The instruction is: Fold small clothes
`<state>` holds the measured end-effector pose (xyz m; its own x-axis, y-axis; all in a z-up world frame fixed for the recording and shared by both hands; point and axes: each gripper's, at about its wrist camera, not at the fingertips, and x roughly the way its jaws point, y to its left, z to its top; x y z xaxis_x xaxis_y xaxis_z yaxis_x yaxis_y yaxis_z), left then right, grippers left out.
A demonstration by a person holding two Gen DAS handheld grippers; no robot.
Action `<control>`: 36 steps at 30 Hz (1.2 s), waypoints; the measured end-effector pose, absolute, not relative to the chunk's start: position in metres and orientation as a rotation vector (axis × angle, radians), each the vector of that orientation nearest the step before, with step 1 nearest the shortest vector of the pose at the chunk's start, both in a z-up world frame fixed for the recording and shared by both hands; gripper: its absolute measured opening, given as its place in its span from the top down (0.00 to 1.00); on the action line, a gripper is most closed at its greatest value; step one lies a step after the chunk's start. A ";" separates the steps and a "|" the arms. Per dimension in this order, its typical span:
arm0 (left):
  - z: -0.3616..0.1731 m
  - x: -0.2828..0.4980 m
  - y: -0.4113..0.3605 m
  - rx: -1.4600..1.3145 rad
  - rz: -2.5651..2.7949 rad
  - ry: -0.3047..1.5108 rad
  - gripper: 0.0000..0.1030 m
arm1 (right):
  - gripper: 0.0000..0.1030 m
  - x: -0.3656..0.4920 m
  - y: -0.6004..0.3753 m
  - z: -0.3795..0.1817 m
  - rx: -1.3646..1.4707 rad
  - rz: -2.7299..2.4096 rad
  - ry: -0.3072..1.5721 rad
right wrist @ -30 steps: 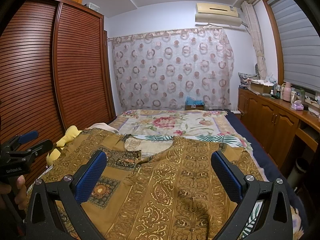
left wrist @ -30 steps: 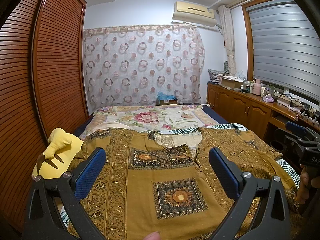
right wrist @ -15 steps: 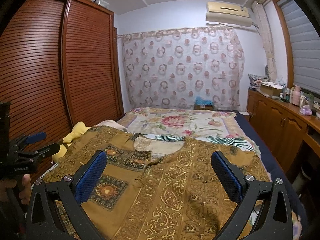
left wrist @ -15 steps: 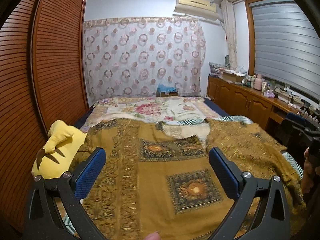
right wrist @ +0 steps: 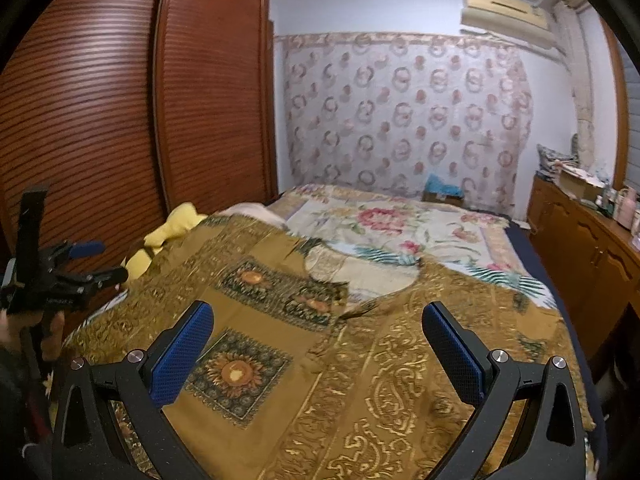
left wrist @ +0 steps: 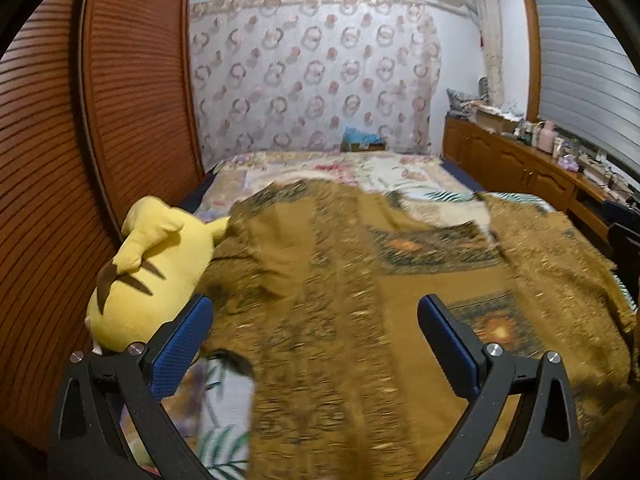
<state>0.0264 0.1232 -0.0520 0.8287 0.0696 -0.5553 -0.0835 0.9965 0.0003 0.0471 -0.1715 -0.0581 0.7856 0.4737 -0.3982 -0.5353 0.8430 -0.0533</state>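
Note:
A mustard-gold patterned garment (left wrist: 360,300) lies spread flat on the bed, neckline toward the far end; it also shows in the right wrist view (right wrist: 320,360). My left gripper (left wrist: 314,344) is open and empty, held above the garment's left part. My right gripper (right wrist: 318,350) is open and empty above the garment's middle. The left gripper also shows from the side at the left edge of the right wrist view (right wrist: 86,262).
A yellow plush toy (left wrist: 152,272) lies at the bed's left edge beside the brown louvered wardrobe (left wrist: 100,160). A floral bedsheet (right wrist: 392,224) covers the far bed. A wooden cabinet (left wrist: 520,168) with clutter runs along the right wall.
Both grippers swung left and moved lower toward the garment; the plush toy now looms larger in the left view. Both jaws stayed open.

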 end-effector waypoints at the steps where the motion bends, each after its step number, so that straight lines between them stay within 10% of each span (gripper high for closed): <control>1: -0.054 0.028 0.129 -0.031 0.084 0.600 0.02 | 0.00 0.051 -0.171 -0.059 -0.176 0.553 0.396; 18: -0.108 0.066 0.213 -0.262 0.048 0.833 0.40 | 0.00 0.060 -0.158 -0.052 -0.271 0.615 0.473; 36: -0.106 0.133 0.214 -0.228 0.004 0.911 0.51 | 0.00 0.063 -0.126 -0.058 -0.338 0.701 0.536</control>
